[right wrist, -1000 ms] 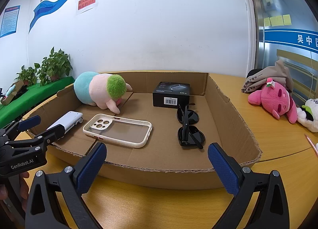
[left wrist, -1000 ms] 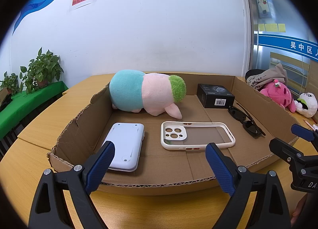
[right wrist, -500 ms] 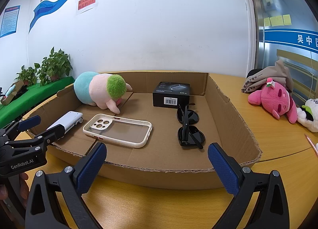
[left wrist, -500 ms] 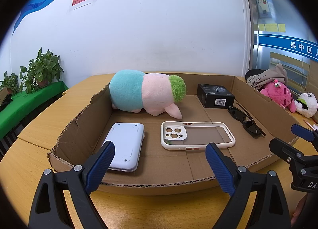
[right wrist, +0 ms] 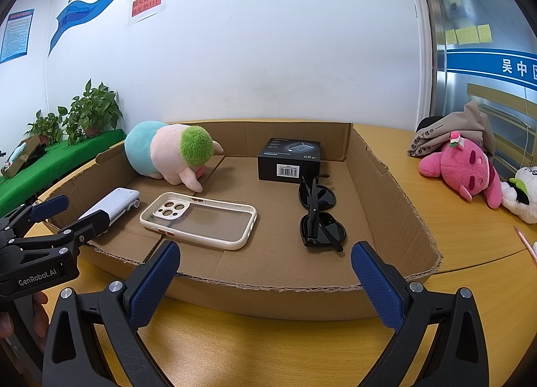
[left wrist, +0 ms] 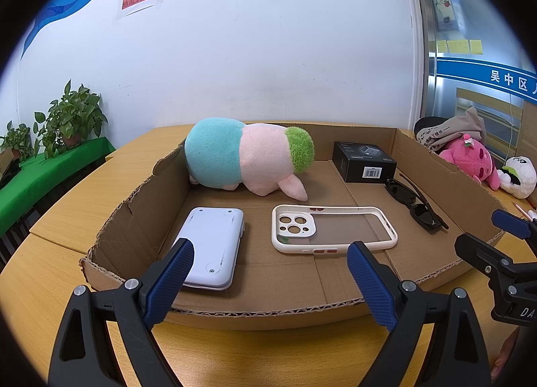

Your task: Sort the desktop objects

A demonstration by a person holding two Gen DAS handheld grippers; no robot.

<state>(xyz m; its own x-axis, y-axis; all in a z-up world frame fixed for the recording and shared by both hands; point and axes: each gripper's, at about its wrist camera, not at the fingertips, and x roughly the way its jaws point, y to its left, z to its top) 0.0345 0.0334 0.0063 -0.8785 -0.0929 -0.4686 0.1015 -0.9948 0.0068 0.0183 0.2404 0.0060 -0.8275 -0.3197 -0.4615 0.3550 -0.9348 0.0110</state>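
Both the left gripper and right gripper hover with fingers spread wide, holding nothing, at 6 o'clock of the cardboard tray. Inside lie a phone case, sunglasses, black box, plush toy and white device; the tray's front wall stands between. Pink plush sits on the desk at 3 o'clock.

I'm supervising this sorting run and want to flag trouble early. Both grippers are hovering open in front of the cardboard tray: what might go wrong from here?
1. The sunglasses lie with their arms unfolded and crossed; a pinch on a thin arm may twist or slip.
2. The phone case lies flat on the tray floor, so fingers may scrape cardboard rather than get under it.
3. The left gripper and right gripper sit close together; reaching for neighbouring items could make them collide.
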